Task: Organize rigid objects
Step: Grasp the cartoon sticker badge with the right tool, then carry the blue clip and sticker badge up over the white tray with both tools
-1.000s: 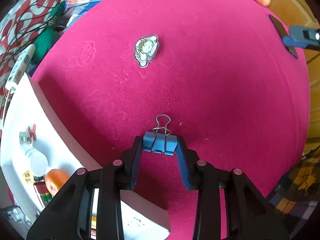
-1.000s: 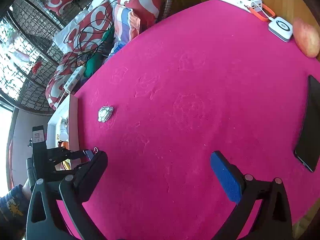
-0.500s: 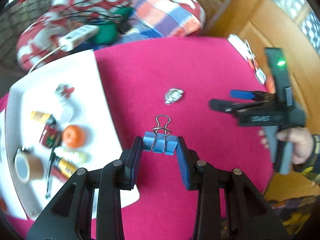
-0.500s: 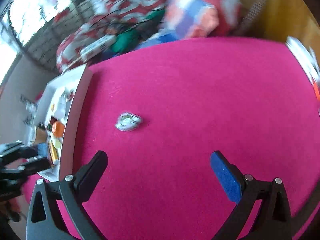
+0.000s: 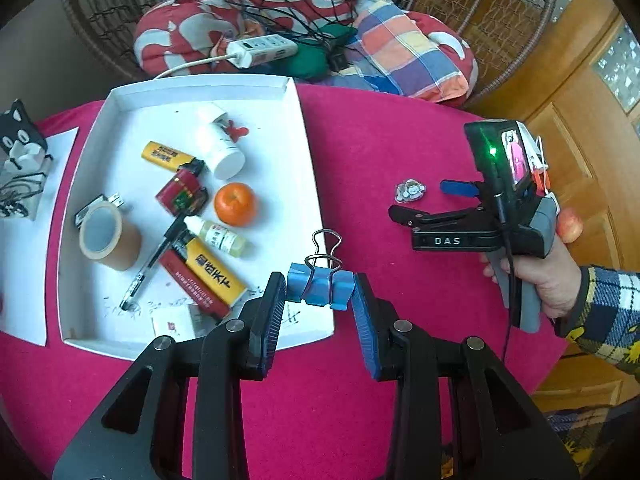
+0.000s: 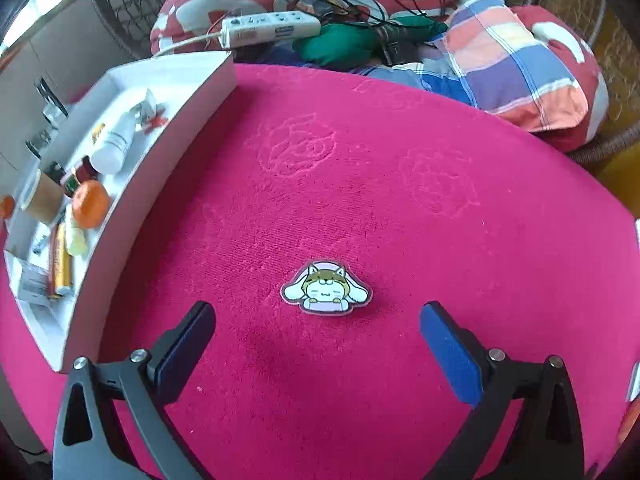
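My left gripper [image 5: 320,292] is shut on a blue binder clip [image 5: 319,286] and holds it in the air above the near right edge of the white tray [image 5: 308,152]. My right gripper [image 6: 316,320] is open and empty, just above the pink cloth, with a cartoon animal badge [image 6: 326,288] lying just beyond the gap between its fingers. In the left wrist view the right gripper [image 5: 428,200] shows at the right, beside the badge [image 5: 410,191].
The tray holds a tangerine [image 5: 235,204], a tape roll [image 5: 106,236], lighters, a white bottle [image 5: 220,146], a small dropper bottle and a pen. Cushions and a power strip [image 5: 262,49] lie beyond the round table [image 6: 360,160]. An apple [image 5: 570,224] sits at the right.
My left gripper has lifted the binder clip off the cloth and swung left toward the tray. My right gripper has moved up to the badge.
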